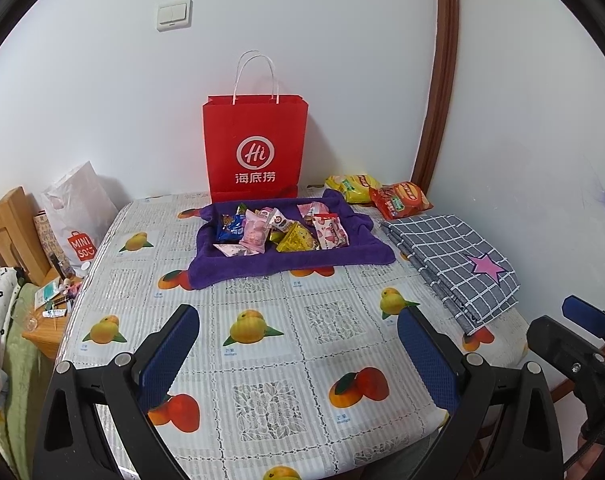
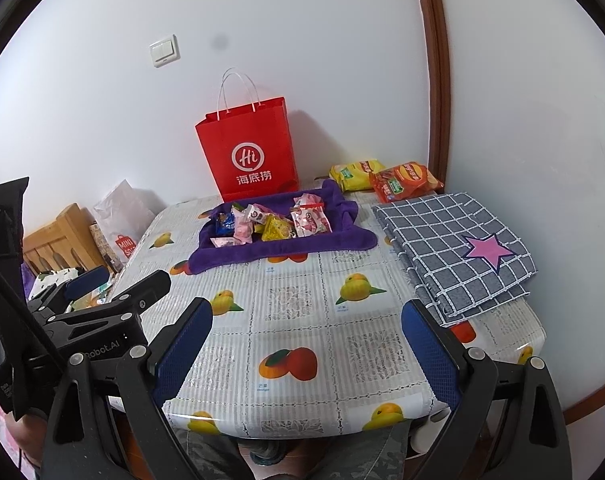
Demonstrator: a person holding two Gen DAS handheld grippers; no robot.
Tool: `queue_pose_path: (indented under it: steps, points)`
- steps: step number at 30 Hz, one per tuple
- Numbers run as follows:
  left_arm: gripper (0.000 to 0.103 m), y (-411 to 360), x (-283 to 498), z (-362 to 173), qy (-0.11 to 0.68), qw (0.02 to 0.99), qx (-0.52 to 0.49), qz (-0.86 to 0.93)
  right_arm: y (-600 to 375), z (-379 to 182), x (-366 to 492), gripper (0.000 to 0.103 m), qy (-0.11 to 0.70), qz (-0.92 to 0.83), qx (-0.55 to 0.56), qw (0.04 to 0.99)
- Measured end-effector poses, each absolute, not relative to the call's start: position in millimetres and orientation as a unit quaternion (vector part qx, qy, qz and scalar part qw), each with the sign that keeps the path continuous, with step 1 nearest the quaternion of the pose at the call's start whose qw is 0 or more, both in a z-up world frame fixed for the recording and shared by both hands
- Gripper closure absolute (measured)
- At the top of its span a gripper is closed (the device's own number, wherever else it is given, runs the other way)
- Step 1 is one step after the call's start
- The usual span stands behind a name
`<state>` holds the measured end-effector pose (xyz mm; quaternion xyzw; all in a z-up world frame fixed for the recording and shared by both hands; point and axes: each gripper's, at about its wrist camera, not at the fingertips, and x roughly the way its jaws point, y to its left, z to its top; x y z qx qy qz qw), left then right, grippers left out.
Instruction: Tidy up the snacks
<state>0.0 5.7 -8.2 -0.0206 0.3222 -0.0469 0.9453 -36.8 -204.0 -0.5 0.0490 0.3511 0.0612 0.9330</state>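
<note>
Several small wrapped snacks [image 1: 280, 230] [image 2: 270, 222] lie piled on a purple towel [image 1: 262, 266] [image 2: 262, 252] at the far middle of the table. A yellow chip bag [image 1: 352, 188] [image 2: 354, 174] and a red chip bag [image 1: 400, 200] [image 2: 404, 182] lie behind it to the right. A red paper bag [image 1: 254, 148] [image 2: 248, 152] stands upright against the wall. My left gripper [image 1: 298, 356] is open and empty above the near table. My right gripper [image 2: 306, 354] is open and empty above the near edge.
A folded grey checked cloth [image 1: 450, 256] [image 2: 454, 240] with a pink star lies at the right. The table [image 1: 322, 360] [image 2: 302, 312] has a fruit-print cover. A white shopping bag [image 1: 80, 212] and a cluttered wooden nightstand [image 1: 42, 320] stand at the left.
</note>
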Motion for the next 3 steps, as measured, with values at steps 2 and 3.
queue_pose_path:
  steps: [2,3]
  points:
    - [0.003,6.6,2.6,-10.7,0.323,0.945,-0.022,-0.045,-202.9,-2.5,-35.4,0.008,0.353,0.062,0.050,0.932]
    - [0.003,7.2,3.9,-12.1,0.323,0.945,-0.021,-0.046,-202.8,-3.9,-34.5,0.008,0.353,0.063,0.050,0.932]
